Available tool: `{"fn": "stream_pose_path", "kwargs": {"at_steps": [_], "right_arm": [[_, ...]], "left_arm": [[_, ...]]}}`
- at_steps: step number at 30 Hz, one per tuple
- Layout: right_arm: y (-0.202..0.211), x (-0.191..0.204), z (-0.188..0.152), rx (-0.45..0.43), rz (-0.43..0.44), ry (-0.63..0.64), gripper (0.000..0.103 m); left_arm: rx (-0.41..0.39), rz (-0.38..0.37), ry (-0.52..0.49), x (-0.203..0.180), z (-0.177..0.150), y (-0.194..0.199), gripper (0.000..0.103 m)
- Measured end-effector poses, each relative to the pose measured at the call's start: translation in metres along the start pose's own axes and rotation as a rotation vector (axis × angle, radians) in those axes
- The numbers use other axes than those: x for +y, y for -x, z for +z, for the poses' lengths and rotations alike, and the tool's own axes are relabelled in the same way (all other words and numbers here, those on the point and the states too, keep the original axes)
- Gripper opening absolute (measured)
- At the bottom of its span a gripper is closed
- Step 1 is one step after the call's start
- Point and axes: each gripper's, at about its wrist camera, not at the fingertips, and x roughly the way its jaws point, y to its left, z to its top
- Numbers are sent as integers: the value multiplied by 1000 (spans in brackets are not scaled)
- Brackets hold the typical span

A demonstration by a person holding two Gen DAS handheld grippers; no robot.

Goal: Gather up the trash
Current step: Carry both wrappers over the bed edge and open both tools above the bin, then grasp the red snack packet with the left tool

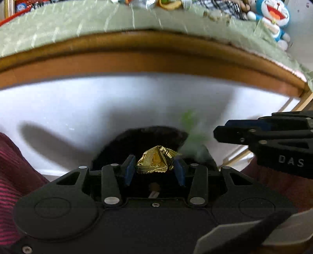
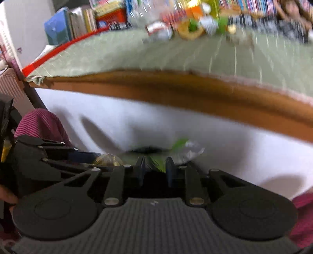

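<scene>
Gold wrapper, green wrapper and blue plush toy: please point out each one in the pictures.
Gold wrapper [image 1: 155, 161]: left wrist view, on its crumpled middle between the blue pads.
Green wrapper [image 2: 159, 163]: right wrist view, on the green part between the pads.
Blue plush toy [image 1: 272, 14]: left wrist view, on its face.

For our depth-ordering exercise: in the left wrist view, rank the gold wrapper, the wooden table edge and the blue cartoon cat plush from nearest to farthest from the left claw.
1. Gold wrapper: between the left claw's fingers.
2. Wooden table edge: across the middle, ahead.
3. Blue cartoon cat plush: upper right, on the tabletop.
</scene>
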Motion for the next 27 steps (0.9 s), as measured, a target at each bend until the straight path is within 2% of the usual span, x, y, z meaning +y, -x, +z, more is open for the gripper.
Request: {"fn": "stream_pose_path", "kwargs": {"at_steps": [8, 11, 15, 16, 19, 21, 22, 25, 27], "right_arm": [[-13, -3, -6, 37, -11, -23, 28], [-13, -6, -4, 37, -14, -38, 32], [-12, -10, -1, 26, -20, -51, 33], [-11, -9, 0, 23, -22, -52, 33], [-3, -8, 6, -3, -21, -46, 35], [11, -7, 12, -44, -16, -35, 40], [19, -7, 16, -73, -15, -31, 49], [44, -8, 34, -160, -6, -15, 57], [57, -9, 48, -218, -2, 2, 62]], "left_arm": [[43, 8, -20, -4, -2, -12, 43], [46, 13, -11, -5, 3, -13, 53], [29, 16, -20, -5, 11, -10, 63], [19, 18, -28, -6, 12, -8, 68], [-13, 19, -44, -6, 19, 3, 69], [-44, 7, -48, -5, 26, 15, 70], [-70, 1, -48, -5, 31, 25, 72], [-174, -21, -52, -3, 49, 53, 81], [-250, -39, -49, 0, 64, 70, 84]]}}
